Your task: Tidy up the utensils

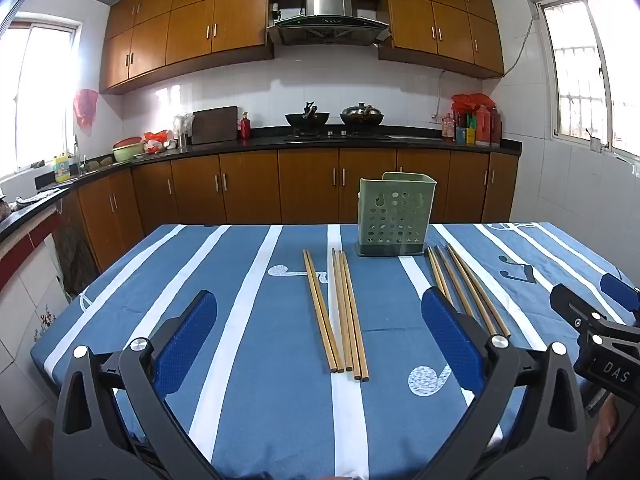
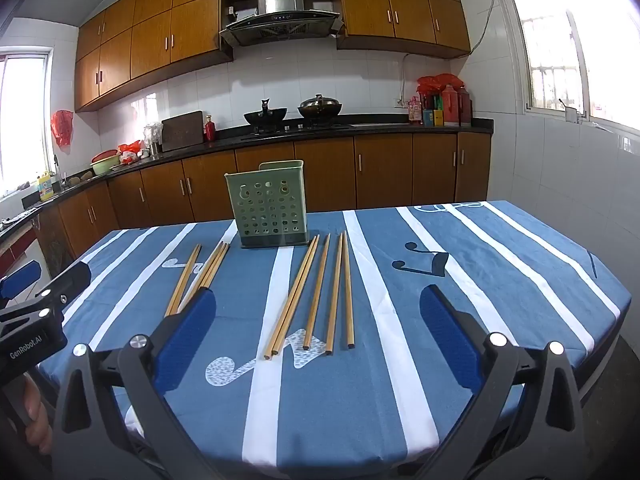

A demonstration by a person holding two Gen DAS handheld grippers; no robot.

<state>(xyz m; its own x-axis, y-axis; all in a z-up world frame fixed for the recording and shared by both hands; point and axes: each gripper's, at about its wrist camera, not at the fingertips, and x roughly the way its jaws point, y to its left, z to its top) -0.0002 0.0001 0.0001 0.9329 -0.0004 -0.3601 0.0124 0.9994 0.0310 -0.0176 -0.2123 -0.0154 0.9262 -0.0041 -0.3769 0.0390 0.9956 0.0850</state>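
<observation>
1. The left gripper (image 1: 320,320) hovers low over the near edge of the table, tilted gently downward, its fingers spread wide with nothing between them.
2. The right gripper (image 2: 318,314) sits beside it in the same downward tilt, fingers equally wide and empty; a bit of the person's hand (image 2: 34,412) shows on the left gripper's handle at the lower left of the right wrist view.
3. Each finger is black, angular plastic with round silver bolts, faced with a blue pad (image 1: 186,340) of fine woven-looking texture.
4. The utensil holder (image 1: 394,216) stands upright toward the far side of the table: a boxy pale green plastic caddy, its front wall pierced with rows of round holes, on a darker base.
5. One bundle of five chopsticks (image 1: 340,312) lies flat in front of the holder and to its left, slim straight sticks of light brown wood or bamboo.
6. A second bundle of chopsticks (image 2: 316,292) lies in front of the holder and to its right, fanned slightly apart.
7. The tablecloth (image 1: 260,400) under the holder is blue fabric with white stripes and music-note motifs.
</observation>
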